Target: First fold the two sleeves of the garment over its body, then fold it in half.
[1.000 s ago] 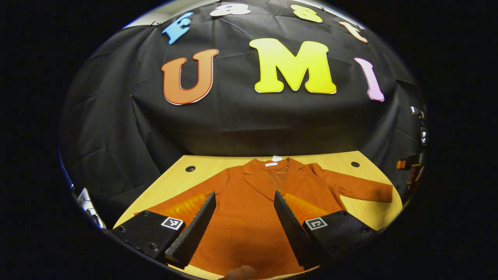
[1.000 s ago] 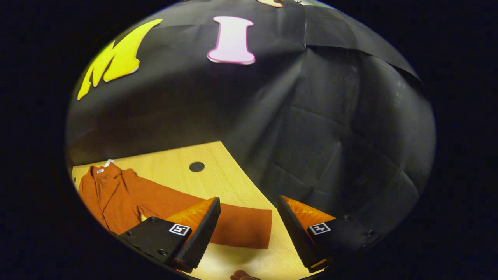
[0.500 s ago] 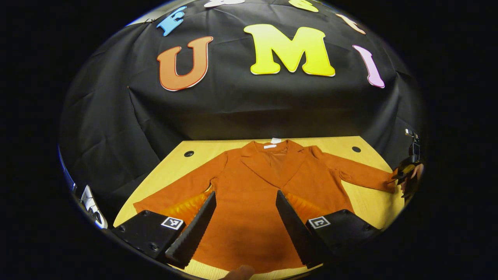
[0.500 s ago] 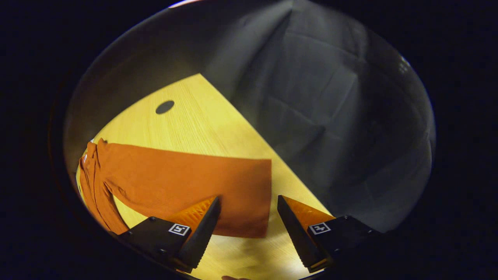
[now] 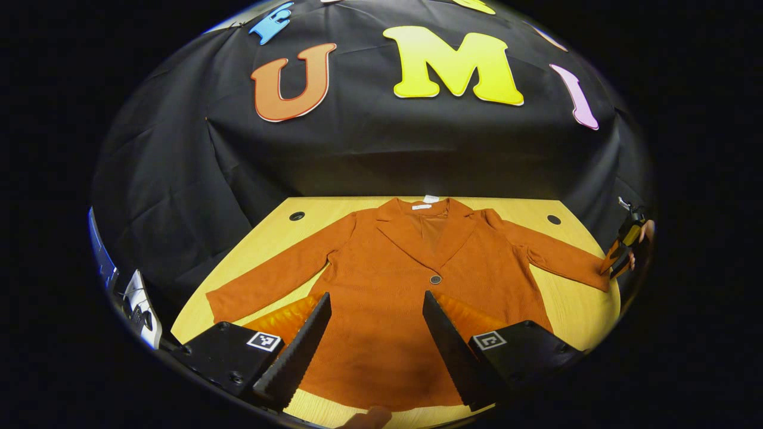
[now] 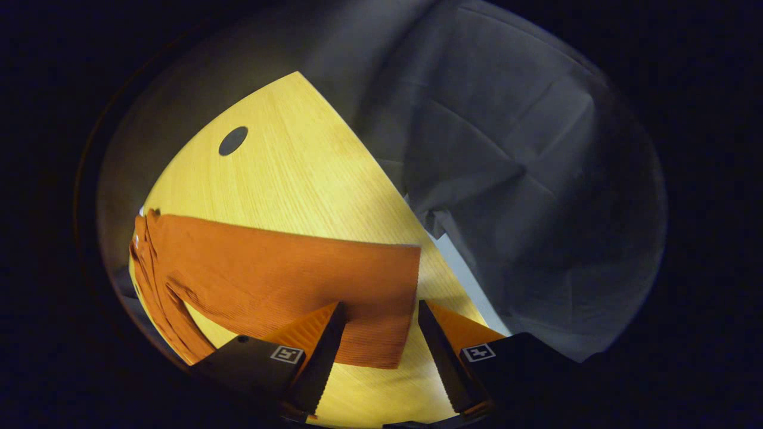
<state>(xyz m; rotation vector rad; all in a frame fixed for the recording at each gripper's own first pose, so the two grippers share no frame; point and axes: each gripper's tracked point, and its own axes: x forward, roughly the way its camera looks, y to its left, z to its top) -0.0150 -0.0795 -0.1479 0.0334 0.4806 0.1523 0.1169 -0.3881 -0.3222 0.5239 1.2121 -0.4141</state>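
The table (image 5: 572, 310) carries the jacket (image 5: 417, 310) flat, collar at 12 o'clock. Its right sleeve (image 6: 286, 280) runs 9 to 3, cuff between the right gripper (image 6: 377, 351)'s half-open, empty jaws. The left gripper (image 5: 375, 348) gapes, empty, above the hem.

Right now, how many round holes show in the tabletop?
2. One hole sits near the far left corner of the table, beyond the jacket's left sleeve. The other hole sits near the far right corner. The jacket may hide more.
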